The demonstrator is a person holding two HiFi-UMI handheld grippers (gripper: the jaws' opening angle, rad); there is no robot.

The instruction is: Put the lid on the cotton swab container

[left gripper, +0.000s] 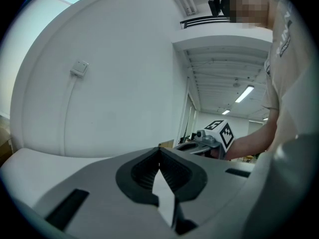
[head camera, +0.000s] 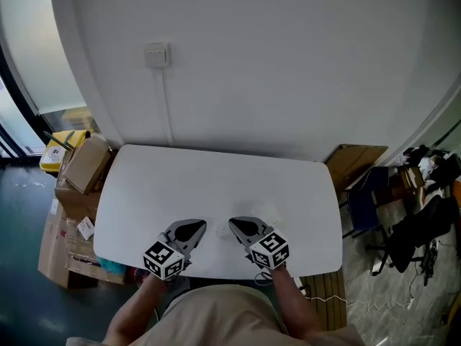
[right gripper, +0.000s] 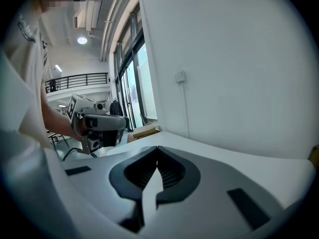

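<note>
On the white table (head camera: 216, 186), my left gripper (head camera: 196, 228) and right gripper (head camera: 238, 226) rest side by side near the front edge, tips pointing away from me. Both are shut with nothing between the jaws, as the left gripper (left gripper: 159, 156) and right gripper (right gripper: 157, 156) each show in their own views. A faint pale shape (head camera: 268, 214) lies just beyond the right gripper, and a smaller one (head camera: 222, 233) sits between the two grippers. Both shapes are too washed out to identify. Neither gripper view shows a container or a lid.
A white wall with a switch plate (head camera: 157, 55) rises behind the table. Cardboard boxes (head camera: 85, 166) and a yellow box (head camera: 59, 148) stand left of the table. A wooden board (head camera: 354, 161), a chair (head camera: 366, 206) and clutter stand to the right.
</note>
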